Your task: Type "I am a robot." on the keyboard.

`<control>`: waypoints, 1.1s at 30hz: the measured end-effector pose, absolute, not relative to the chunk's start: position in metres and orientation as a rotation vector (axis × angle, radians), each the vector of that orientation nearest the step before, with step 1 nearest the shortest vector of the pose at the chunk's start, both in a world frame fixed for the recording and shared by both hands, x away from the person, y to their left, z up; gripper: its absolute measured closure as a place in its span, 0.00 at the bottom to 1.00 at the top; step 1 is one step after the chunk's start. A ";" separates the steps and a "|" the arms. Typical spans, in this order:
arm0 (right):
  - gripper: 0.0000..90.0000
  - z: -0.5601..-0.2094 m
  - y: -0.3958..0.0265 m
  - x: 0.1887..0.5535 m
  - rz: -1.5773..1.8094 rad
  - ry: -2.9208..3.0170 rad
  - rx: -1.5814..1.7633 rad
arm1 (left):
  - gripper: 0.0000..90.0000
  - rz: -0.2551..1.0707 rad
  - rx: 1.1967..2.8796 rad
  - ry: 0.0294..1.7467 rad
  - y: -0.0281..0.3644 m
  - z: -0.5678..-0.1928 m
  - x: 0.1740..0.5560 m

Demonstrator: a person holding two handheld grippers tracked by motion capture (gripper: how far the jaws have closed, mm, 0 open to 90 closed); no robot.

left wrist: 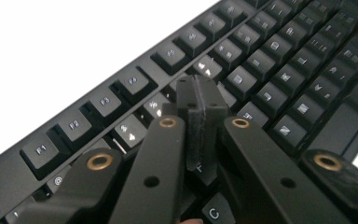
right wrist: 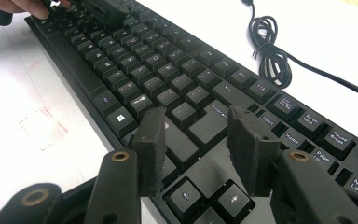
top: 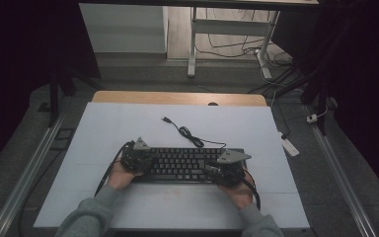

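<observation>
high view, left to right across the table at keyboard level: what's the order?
Left hand-held gripper → keyboard → right hand-held gripper. Both sit over the keyboard's ends. The keyboard's coiled cable lies behind it, near the middle, so it is left out of the order.

Left gripper (left wrist: 199,126) fingers pressed together, right gripper (right wrist: 200,149) fingers parted, both pointing down

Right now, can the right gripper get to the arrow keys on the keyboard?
Probably yes. The right gripper hangs just above the arrow keys at the near end of the keyboard, jaws apart and gripping nothing, with nothing between them and the keys.
</observation>
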State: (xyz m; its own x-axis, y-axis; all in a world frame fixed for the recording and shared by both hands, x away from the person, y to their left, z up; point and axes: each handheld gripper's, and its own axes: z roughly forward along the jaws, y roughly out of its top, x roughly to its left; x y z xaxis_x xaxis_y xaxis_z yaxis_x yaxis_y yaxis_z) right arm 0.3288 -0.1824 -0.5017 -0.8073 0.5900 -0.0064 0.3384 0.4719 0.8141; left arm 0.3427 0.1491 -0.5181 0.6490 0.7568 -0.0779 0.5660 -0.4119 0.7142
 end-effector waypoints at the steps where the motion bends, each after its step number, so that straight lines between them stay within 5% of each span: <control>1: 0.64 -0.501 -0.183 0.329 1.252 2.435 0.789 | 0.96 0.335 2.117 1.021 0.151 -0.516 0.342; 14: 0.64 -0.502 -0.184 0.329 1.261 2.431 0.796 | 0.44 0.341 2.045 1.027 0.173 -0.494 0.322; 33: 0.62 -0.501 -0.189 0.329 1.263 2.419 0.803 | 0.30 0.343 2.039 1.089 0.204 -0.502 0.291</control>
State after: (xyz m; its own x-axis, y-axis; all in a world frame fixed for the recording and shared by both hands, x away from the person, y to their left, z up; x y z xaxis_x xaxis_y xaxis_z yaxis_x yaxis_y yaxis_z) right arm 0.3293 -0.1892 -0.5013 -0.8003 0.5996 -0.0034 0.3399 0.4583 0.8212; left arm 0.2908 0.2036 -0.5017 0.5958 0.7942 -0.1192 0.5830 -0.3257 0.7444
